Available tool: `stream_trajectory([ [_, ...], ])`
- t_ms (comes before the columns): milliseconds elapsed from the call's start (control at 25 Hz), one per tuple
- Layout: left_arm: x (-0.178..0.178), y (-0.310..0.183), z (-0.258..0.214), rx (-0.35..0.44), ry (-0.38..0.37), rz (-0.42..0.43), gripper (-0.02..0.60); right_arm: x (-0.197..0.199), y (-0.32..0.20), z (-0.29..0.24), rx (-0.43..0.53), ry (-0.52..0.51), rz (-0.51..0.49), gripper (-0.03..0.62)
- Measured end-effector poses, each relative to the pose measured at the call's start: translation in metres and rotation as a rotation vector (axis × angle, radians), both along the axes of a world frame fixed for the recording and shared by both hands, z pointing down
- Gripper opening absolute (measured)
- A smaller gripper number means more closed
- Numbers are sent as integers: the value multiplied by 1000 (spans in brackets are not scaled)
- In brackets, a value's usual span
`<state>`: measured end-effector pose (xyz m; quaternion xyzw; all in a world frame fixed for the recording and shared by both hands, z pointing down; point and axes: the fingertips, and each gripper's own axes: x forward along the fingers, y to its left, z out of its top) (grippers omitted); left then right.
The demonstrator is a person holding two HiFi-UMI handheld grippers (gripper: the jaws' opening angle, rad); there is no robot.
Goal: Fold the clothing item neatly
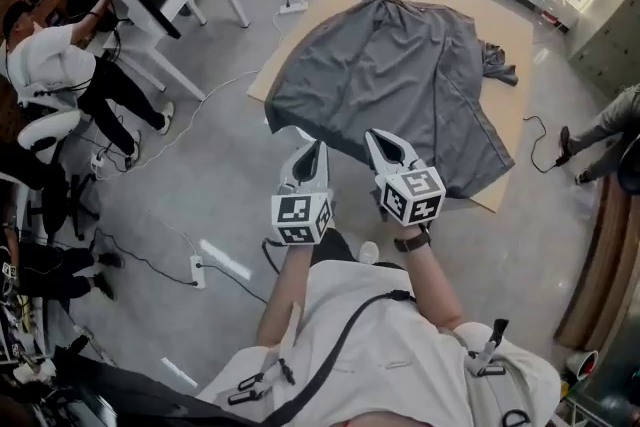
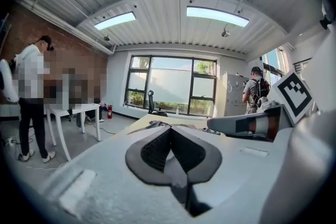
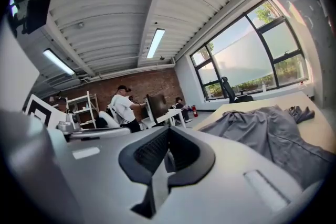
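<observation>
The grey garment (image 1: 400,85) is found spread open and unfolded across the tan surface (image 1: 515,20), with the collar end at the far side and one sleeve bunched at the right edge. The near hem appears to overhang the surface. No fold is observed; the task is judged not yet begun, with every fold outstanding. The left tool (image 1: 319,148) and right tool (image 1: 375,137) are held side by side short of the garment, clear of it. Both are noted closed, jaws together, with nothing between them.
</observation>
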<state>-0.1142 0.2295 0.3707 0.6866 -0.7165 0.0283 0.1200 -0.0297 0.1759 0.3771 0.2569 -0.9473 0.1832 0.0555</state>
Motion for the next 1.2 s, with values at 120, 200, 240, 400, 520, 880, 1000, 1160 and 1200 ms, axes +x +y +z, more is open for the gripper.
stream_trajectory([
  [120,-11,-50,16,0,30,70,0,2,-34,21,-18,43,71,3],
  [200,-16,-81,22,-3,42,121,0,6,-62,30,-37,77,136,3],
  [240,-20,-96,23,-7,48,144,0,6,-76,31,-46,91,168,3],
  [400,-57,-143,21,-9,36,200,0,-24,-125,26,-46,120,224,3],
  [520,-102,-172,24,-16,46,211,1,-70,-156,24,-40,131,219,3],
  [880,-216,-200,55,-105,119,165,0,-177,-197,55,-95,207,118,3],
  [1000,-241,-204,83,-165,134,120,0,-196,-220,73,-96,248,75,3],
  [1160,-268,-212,129,-263,125,40,2,-218,-266,99,-77,325,-2,3],
  [1200,-275,-213,141,-292,121,16,2,-223,-279,106,-71,349,-23,3],
])
